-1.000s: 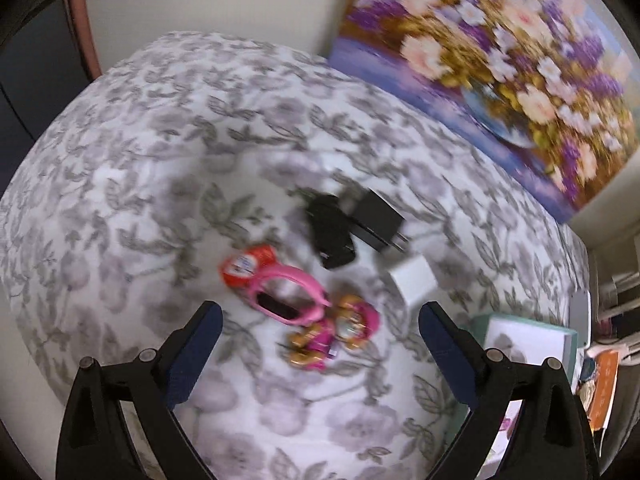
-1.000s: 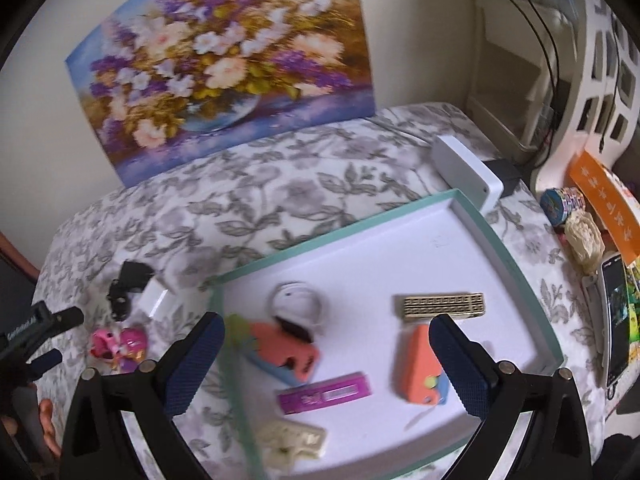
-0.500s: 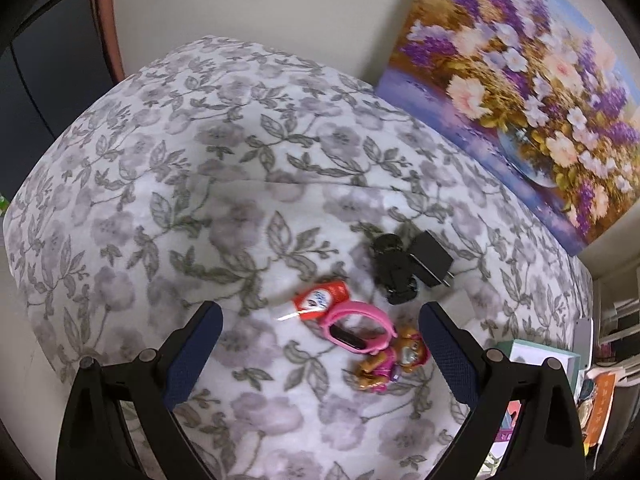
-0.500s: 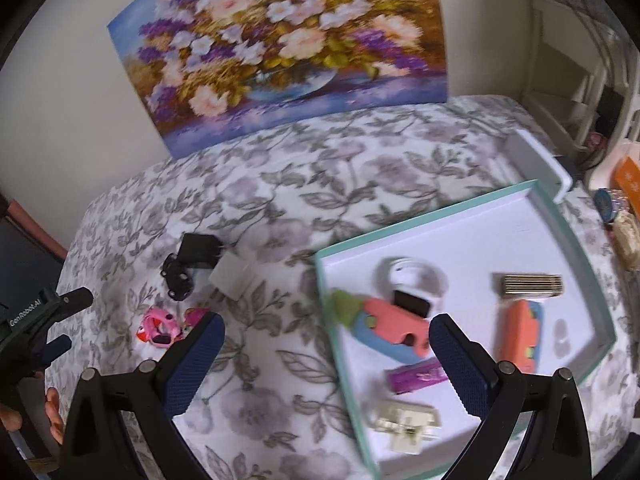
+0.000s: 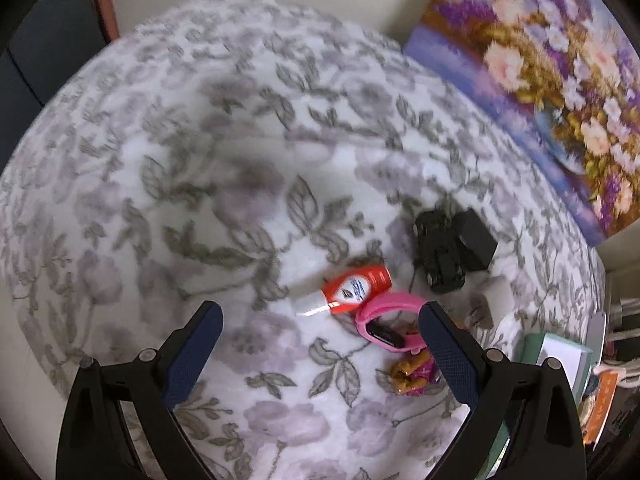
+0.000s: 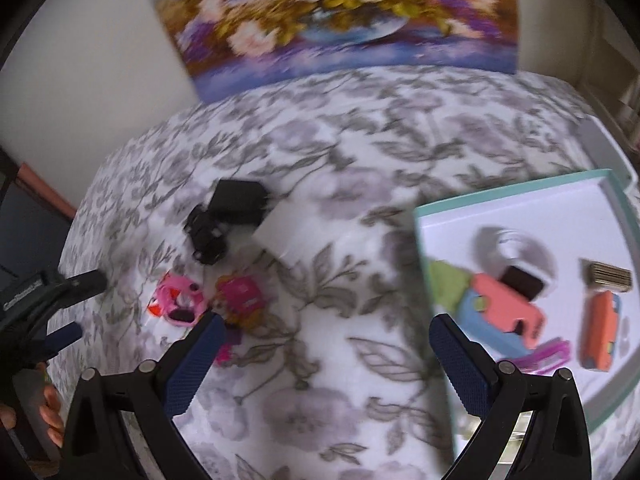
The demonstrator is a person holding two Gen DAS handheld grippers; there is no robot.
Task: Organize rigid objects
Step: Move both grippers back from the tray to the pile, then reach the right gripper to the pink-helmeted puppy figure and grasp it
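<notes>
**Both claws spread wide and empty above the floral cloth**

Left gripper point(image 5: 320, 332): fingers set wide apart, nothing between them. It hangs above the flower-patterned tablecloth point(image 5: 200, 168). A loose cluster of items lies at its 1 o'clock:
- red tube with white cap point(image 5: 352, 289), lying flat, its side touching the pink watch.
- pink watch point(image 5: 390, 320), just beside the inner face of the right-hand finger.
- pink and gold toy figure point(image 5: 414, 372), at 6 o'clock of the watch, partly hidden by that finger.
- black toy car point(image 5: 438, 256) and black charger point(image 5: 476, 244), touching each other, at 12 o'clock of the watch.
- white charger point(image 5: 490, 300), blurred, at 3 o'clock of the watch.

Right gripper point(image 6: 324, 352): fingers likewise wide apart and empty, above bare cloth between the cluster and the tray. The white tray with teal rim point(image 6: 520, 190) sits at 2 o'clock. It holds a coral case point(image 6: 506, 304), an orange block point(image 6: 600, 330), a gold comb-like piece point(image 6: 610, 276) and a magenta clip point(image 6: 546, 356). The view is blurred.

A flower painting point(image 6: 332, 16) leans against the wall at 12 o'clock.
</notes>
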